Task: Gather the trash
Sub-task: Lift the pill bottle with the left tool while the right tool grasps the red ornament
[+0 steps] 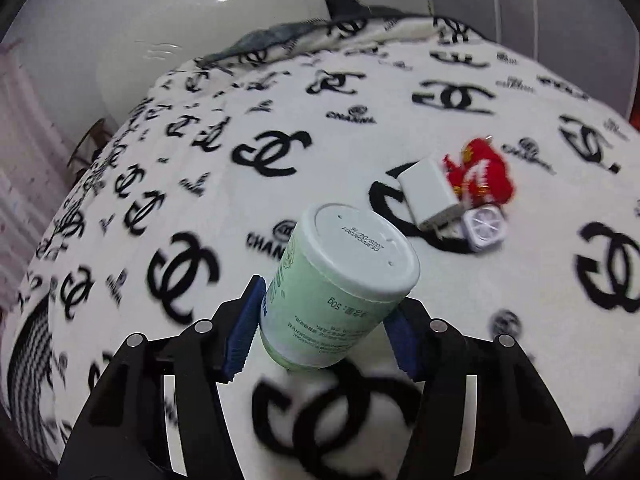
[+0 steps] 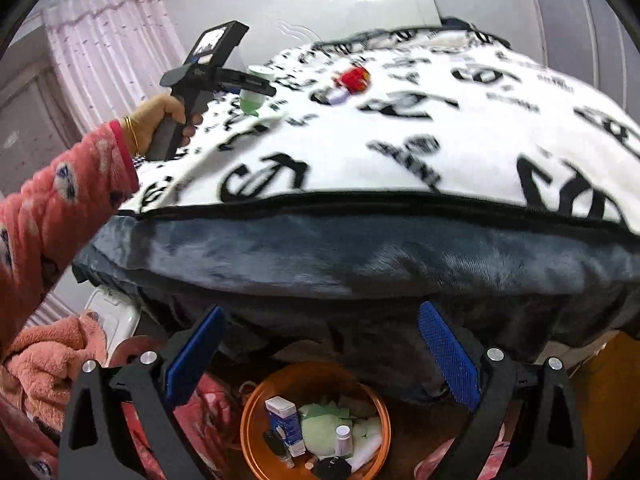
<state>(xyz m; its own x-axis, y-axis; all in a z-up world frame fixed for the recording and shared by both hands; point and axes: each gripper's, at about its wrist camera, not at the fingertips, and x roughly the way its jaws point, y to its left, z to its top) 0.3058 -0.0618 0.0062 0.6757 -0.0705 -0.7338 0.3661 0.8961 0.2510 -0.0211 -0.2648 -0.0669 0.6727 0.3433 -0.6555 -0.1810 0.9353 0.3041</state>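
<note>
My left gripper (image 1: 324, 320) is shut on a pale green jar (image 1: 340, 280) with a white base and holds it tilted above the logo-print blanket (image 1: 280, 120). It also shows in the right wrist view, with the jar (image 2: 254, 92) held over the bed's far left. A white charger (image 1: 430, 194), a red wrapper (image 1: 484, 172) and a small white square box (image 1: 484, 226) lie together on the blanket to the right. My right gripper (image 2: 320, 356) is open and empty, above an orange bin (image 2: 252, 420) on the floor.
The orange bin holds a blue-and-white box (image 2: 286, 420), a small white bottle (image 2: 344, 440), green paper and dark items. The bed's grey edge (image 2: 320, 248) hangs over it. A white headboard (image 1: 200, 20) stands behind the bed.
</note>
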